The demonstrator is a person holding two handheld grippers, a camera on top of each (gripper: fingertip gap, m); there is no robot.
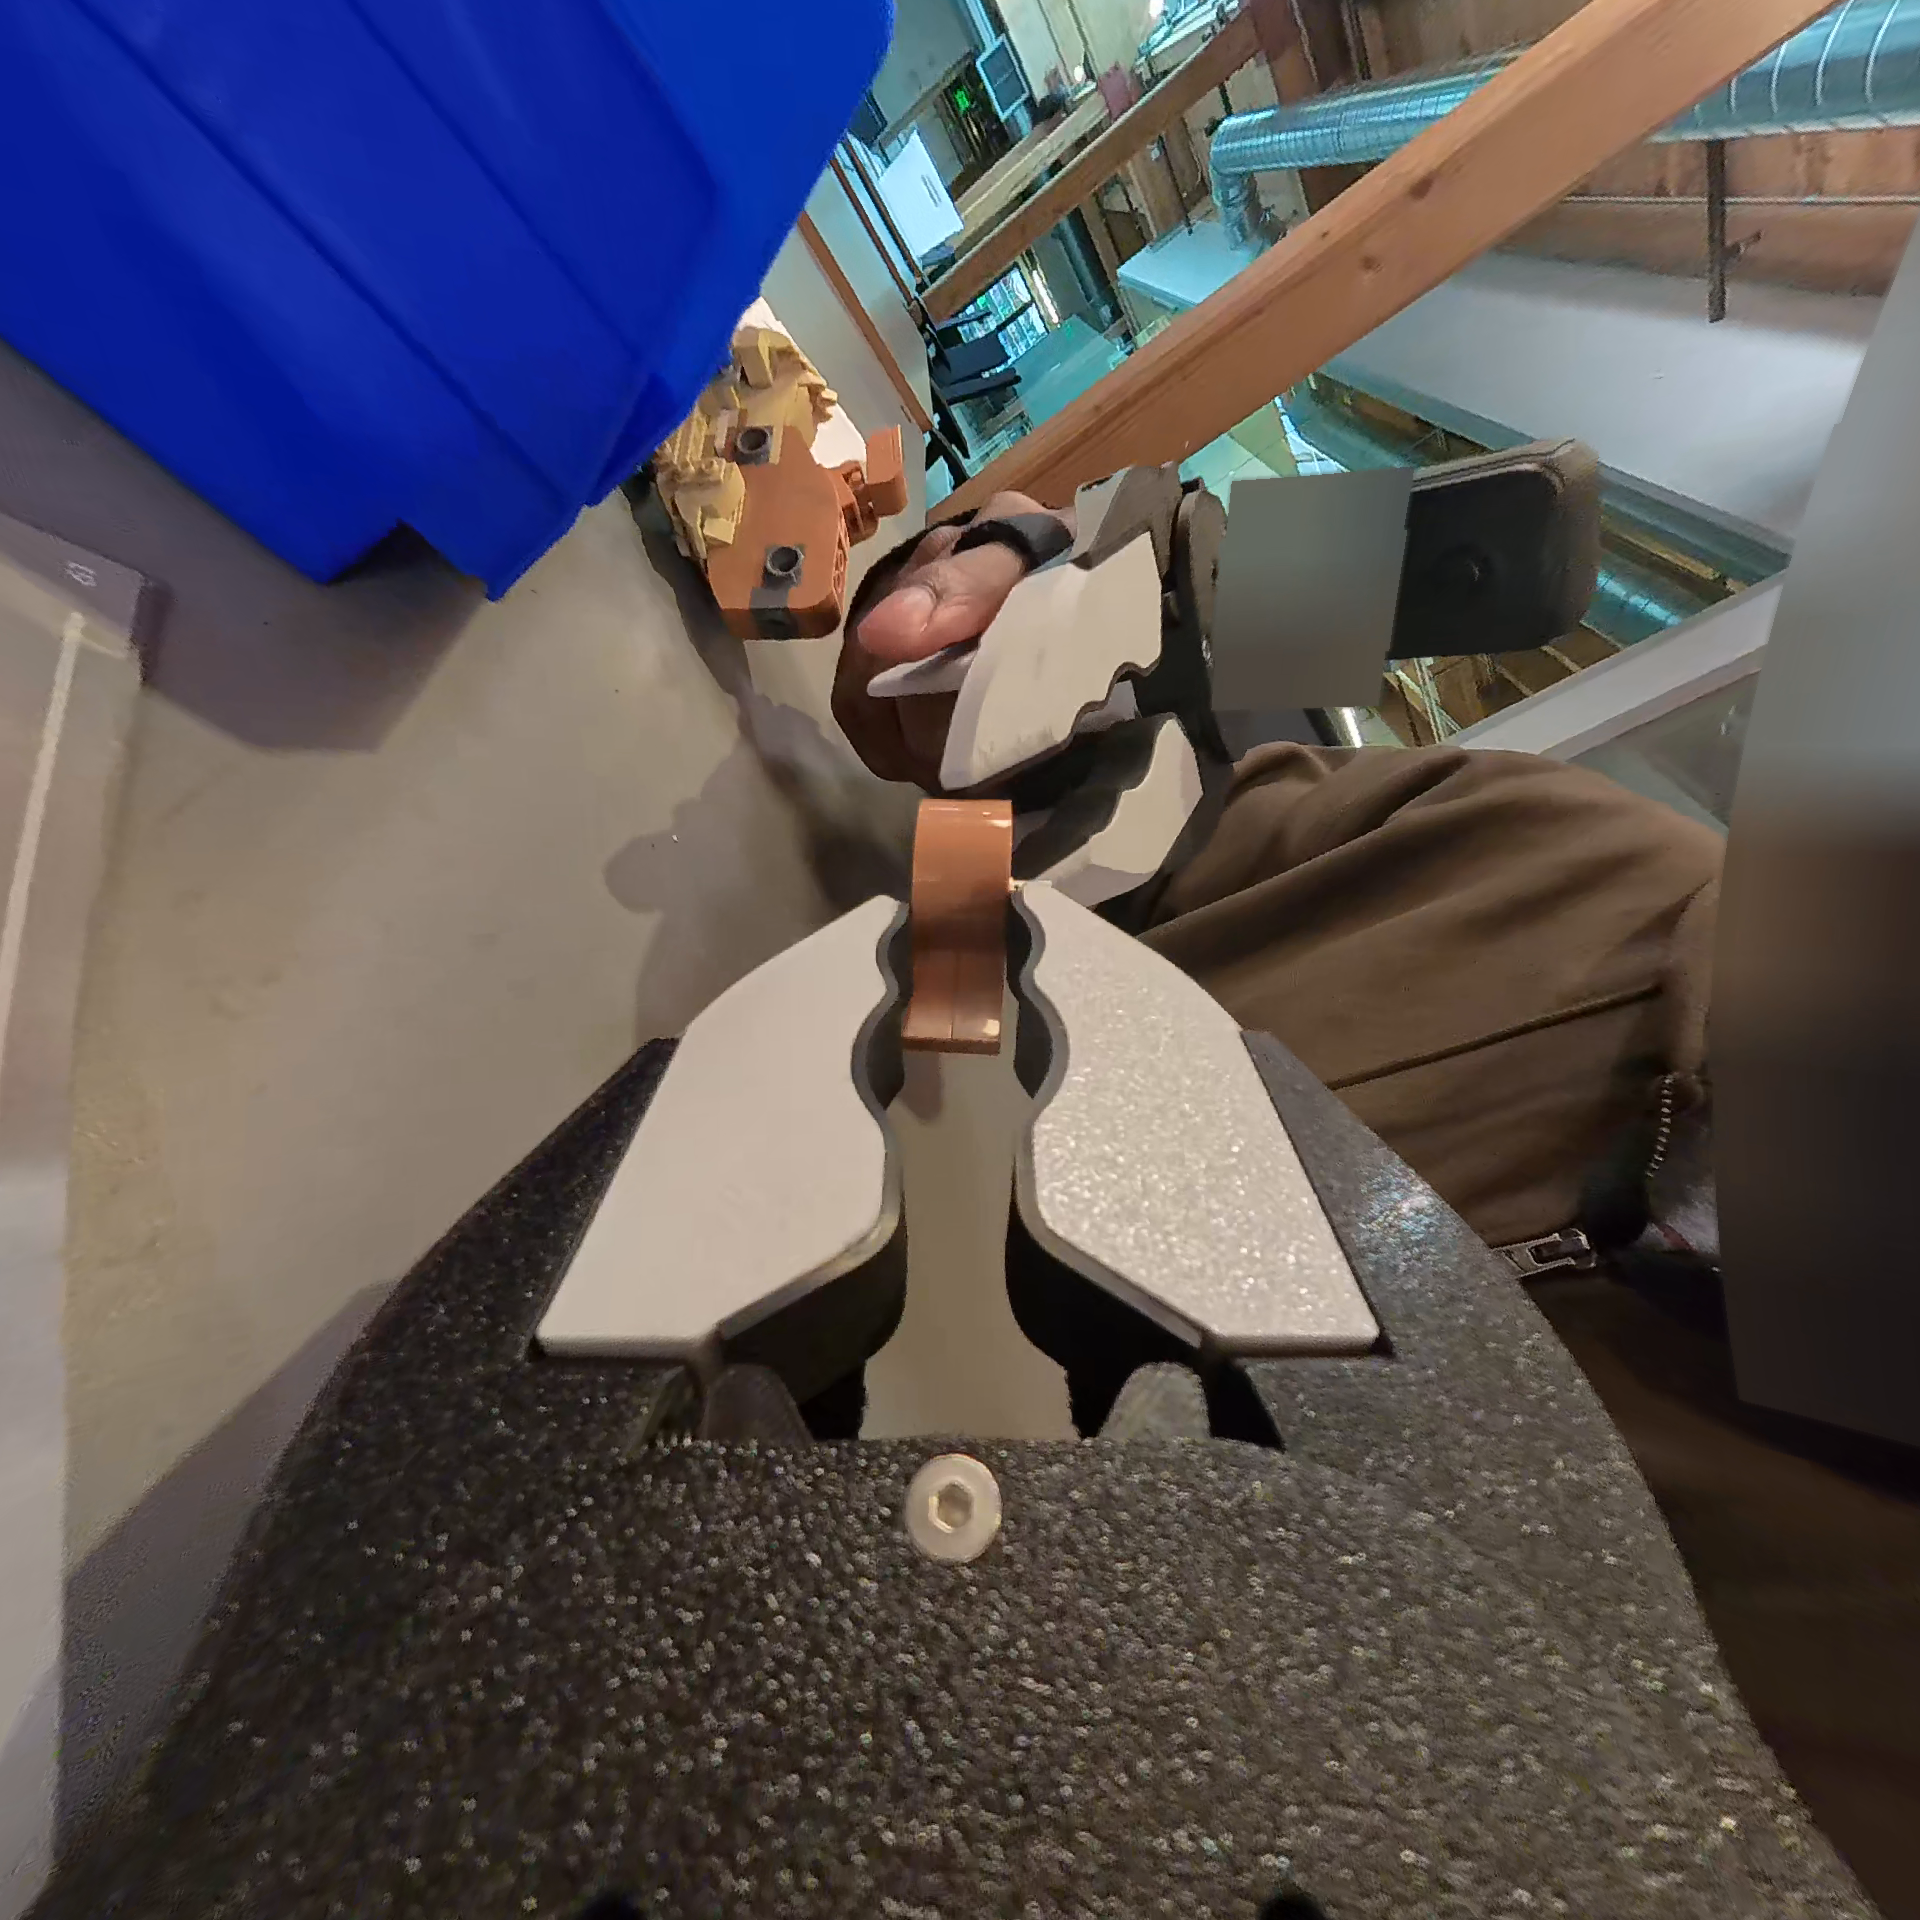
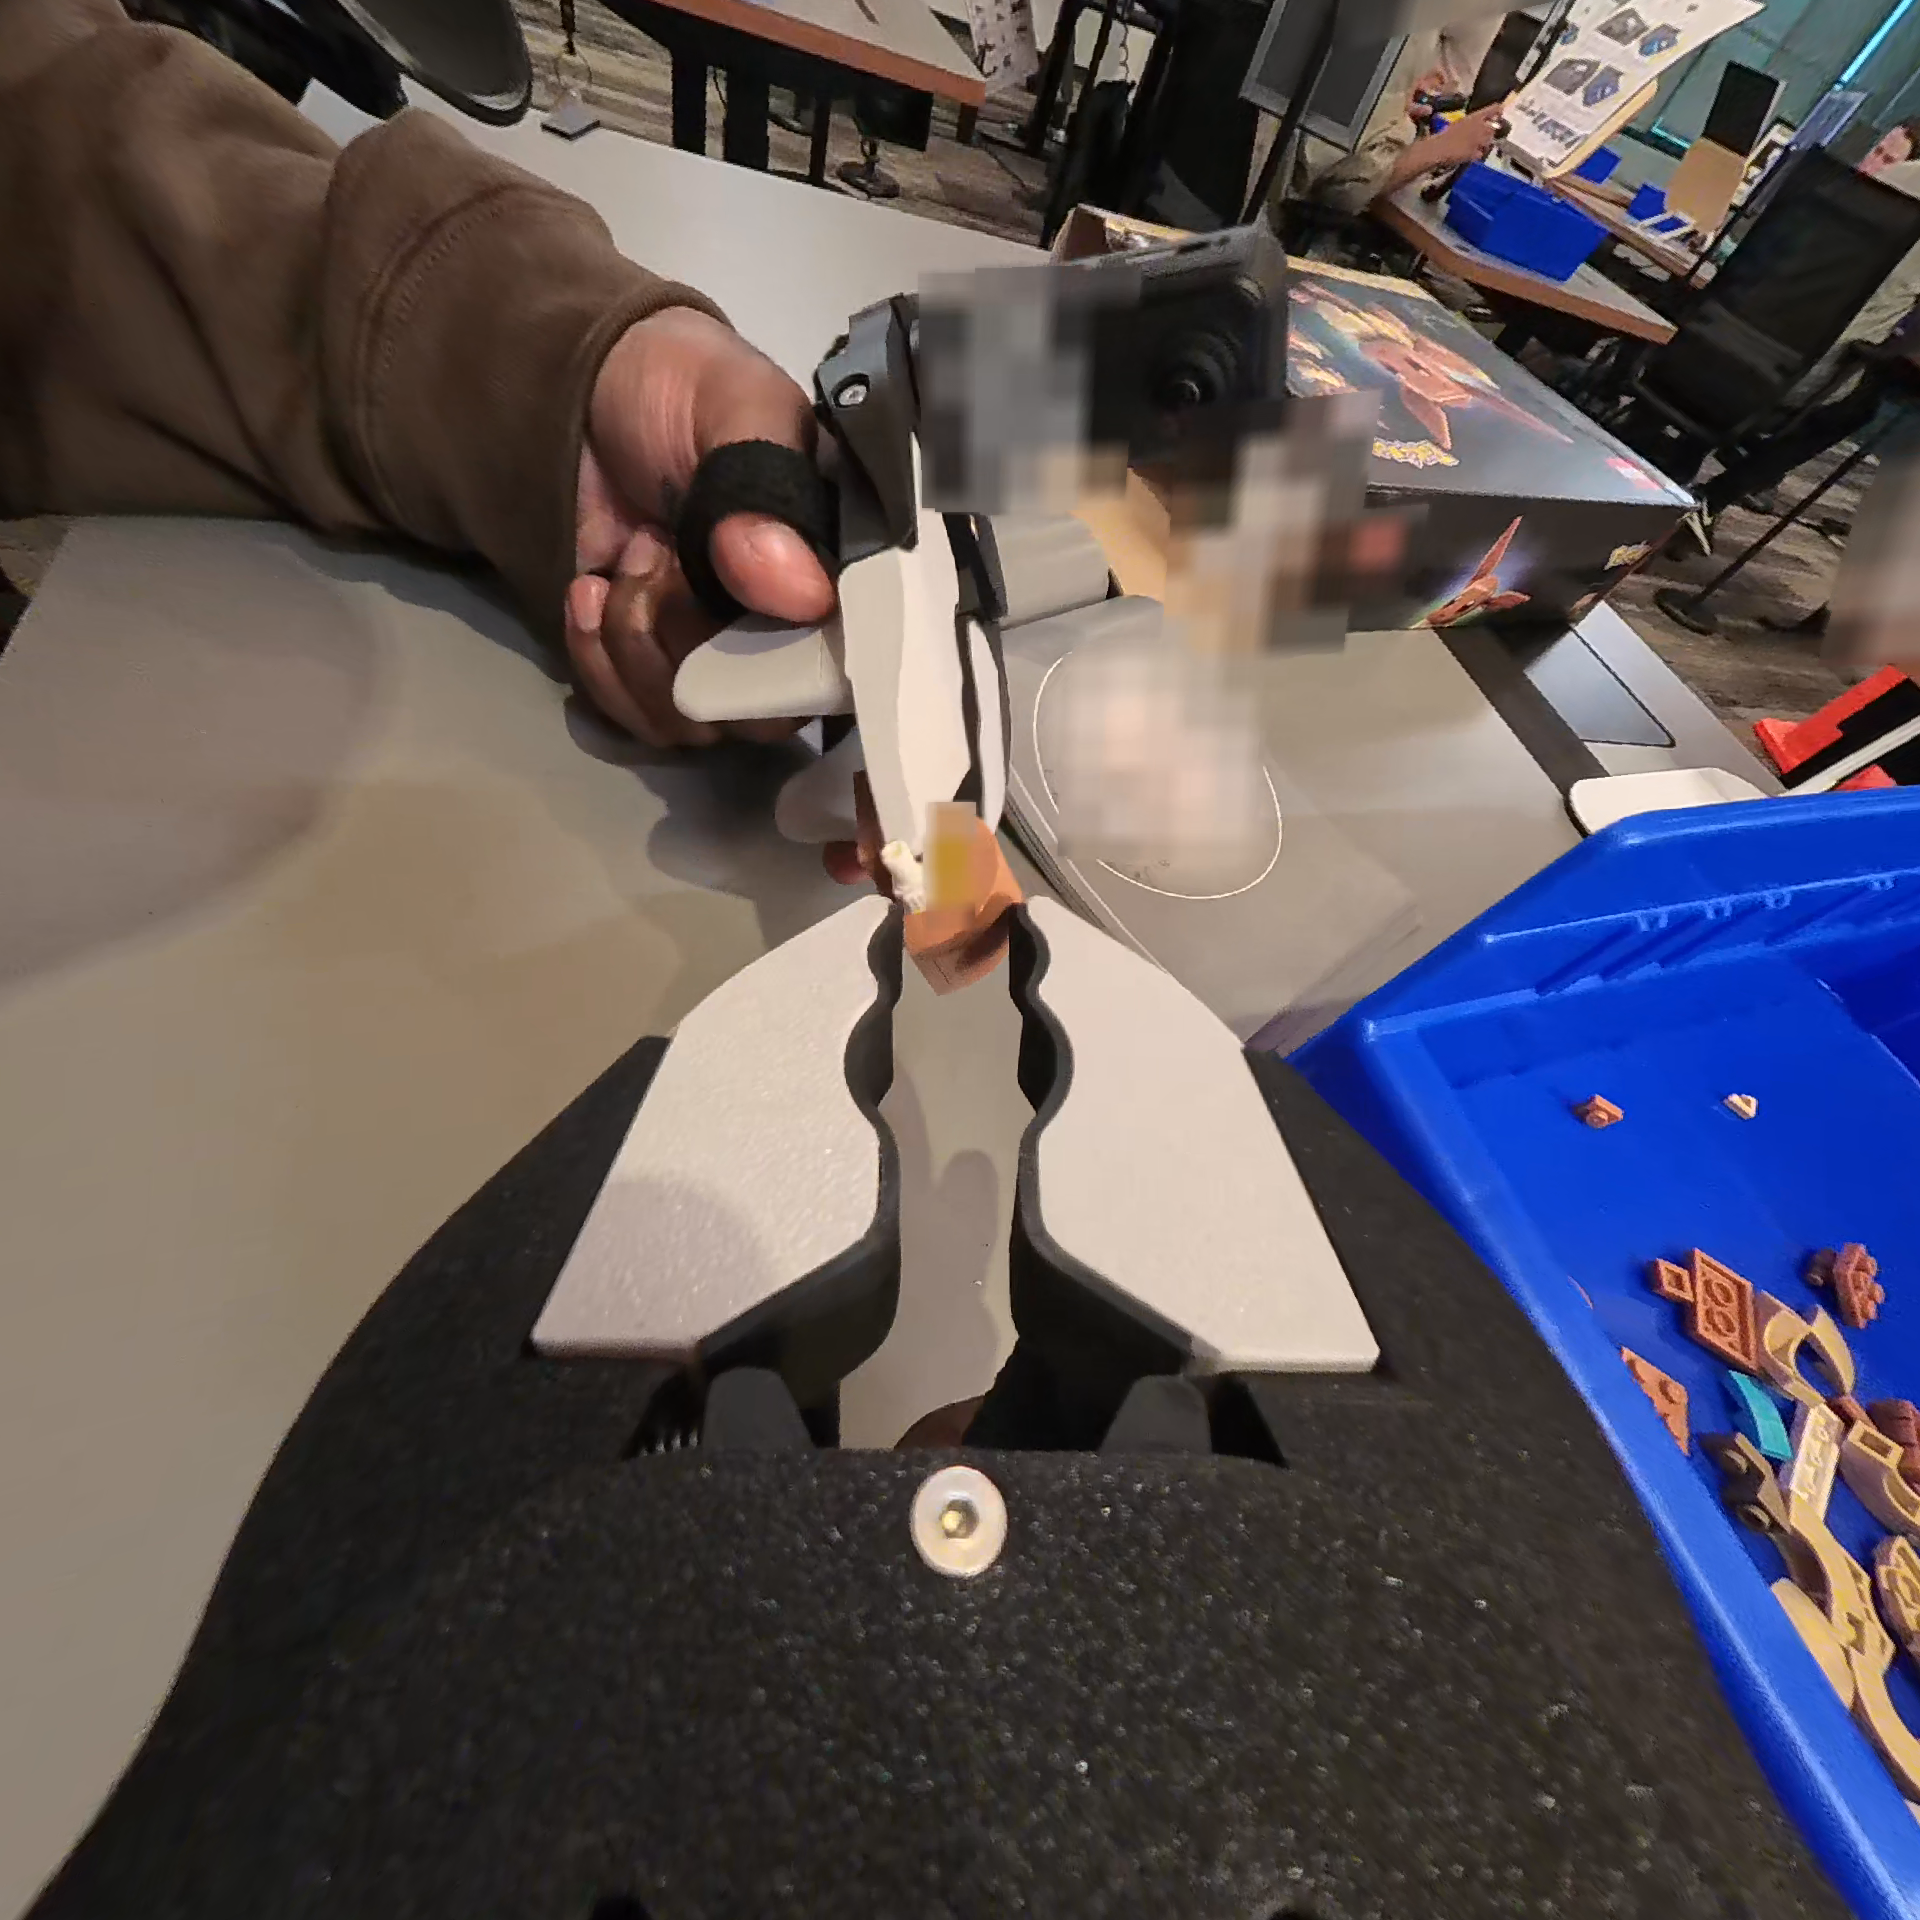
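Left hand-held gripper [image 1: 958, 940] clenched on a brown curved brick [image 1: 958, 914]; both pads press its flanks, flat end back between the fingers, arched end out past the tips. Long axis runs along the fingers, pointing toward the right hand-held gripper [image 2: 951, 935].

In the right wrist view the same brick [image 2: 961, 940] sits between the right fingertips; contact there cannot be told. Brick held in the air above the counter [image 2: 312, 883], blue bin [image 2: 1558, 1091] of loose pieces to the right.

Judged: light, rigid moulded plastic; smooth, so liable to slip or pivot under a tip-only pinch; not fragile. Best hold is across the flat parallel sides, away from the curve.
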